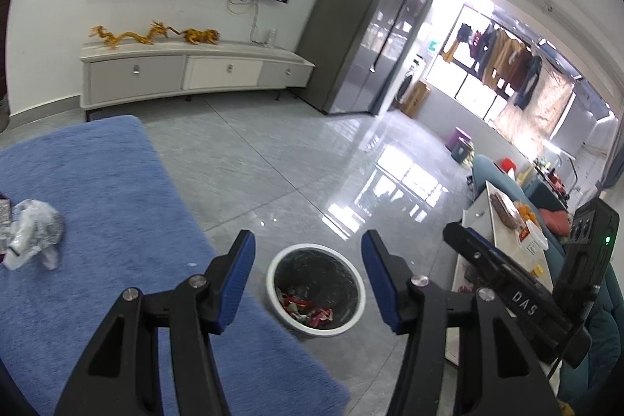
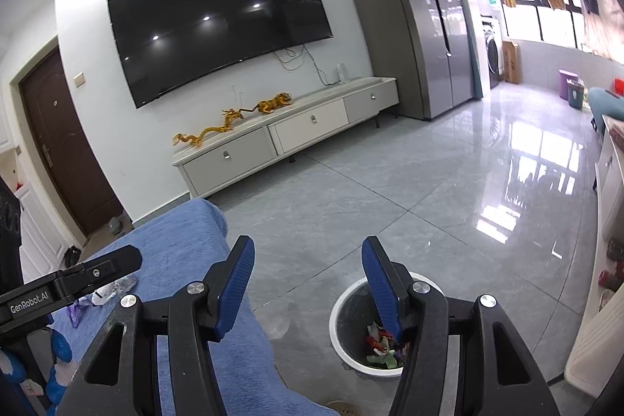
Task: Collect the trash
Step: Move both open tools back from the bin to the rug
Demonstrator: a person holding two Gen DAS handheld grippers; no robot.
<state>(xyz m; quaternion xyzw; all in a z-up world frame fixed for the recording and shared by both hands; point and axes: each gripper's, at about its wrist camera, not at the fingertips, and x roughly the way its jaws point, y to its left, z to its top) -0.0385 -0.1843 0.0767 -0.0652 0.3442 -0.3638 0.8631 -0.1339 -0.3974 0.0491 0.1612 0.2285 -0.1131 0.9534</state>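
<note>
Bin holds wrappers; left gripper and right gripper both wide, empty; crumpled plastic left on blue bench.

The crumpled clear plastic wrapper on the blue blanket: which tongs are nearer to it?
Left. The crumpled clear plastic wrapper lies just left of the left tongs; the right tongs are further right, over the floor by the trash bin. Both are open and empty.

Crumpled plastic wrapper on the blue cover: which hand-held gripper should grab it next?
Probably the left hand-held gripper. Its jaws are open and empty, and the crumpled plastic wrapper lies to its left on the blue cover. The right hand-held gripper hangs farther over, by the bin.
</note>
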